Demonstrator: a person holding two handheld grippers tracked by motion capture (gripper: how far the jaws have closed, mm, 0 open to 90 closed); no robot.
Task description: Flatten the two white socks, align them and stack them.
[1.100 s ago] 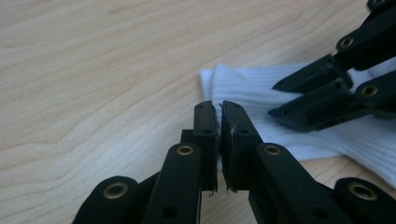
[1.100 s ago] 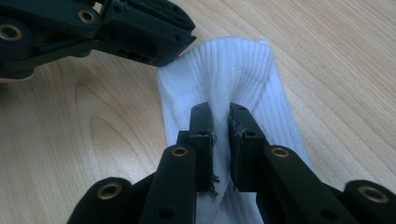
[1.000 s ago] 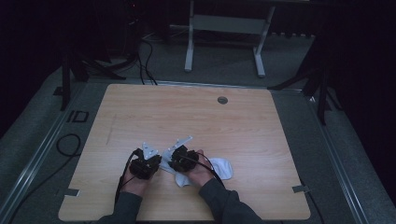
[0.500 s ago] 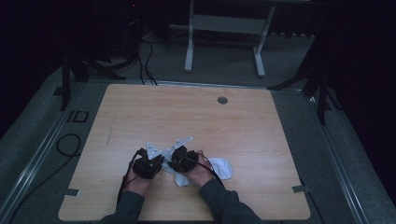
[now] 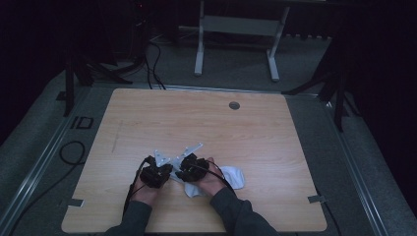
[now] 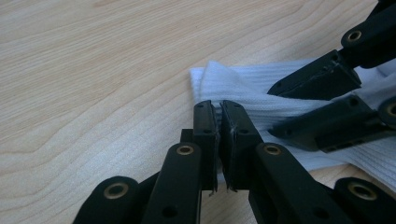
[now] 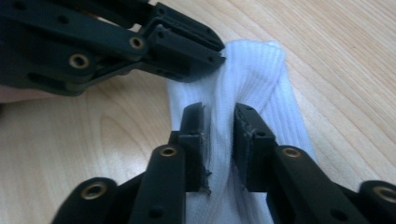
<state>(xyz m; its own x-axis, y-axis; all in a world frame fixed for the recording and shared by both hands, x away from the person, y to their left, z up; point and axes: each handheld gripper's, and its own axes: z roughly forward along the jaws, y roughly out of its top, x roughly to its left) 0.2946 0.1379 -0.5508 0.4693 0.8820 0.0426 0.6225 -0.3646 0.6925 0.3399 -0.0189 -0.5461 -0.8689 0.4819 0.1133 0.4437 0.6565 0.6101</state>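
While the left gripper (image 6: 219,112) pinches the white sock's (image 6: 243,88) edge, the right gripper (image 7: 219,116) clamps its ribbed middle.

White ribbed sock (image 6: 243,88) lies apparently rumpled on wooden table (image 5: 255,128).

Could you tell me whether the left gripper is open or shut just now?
Shut. In the left gripper view, the left gripper has its jaws pressed together on the edge of the white sock.
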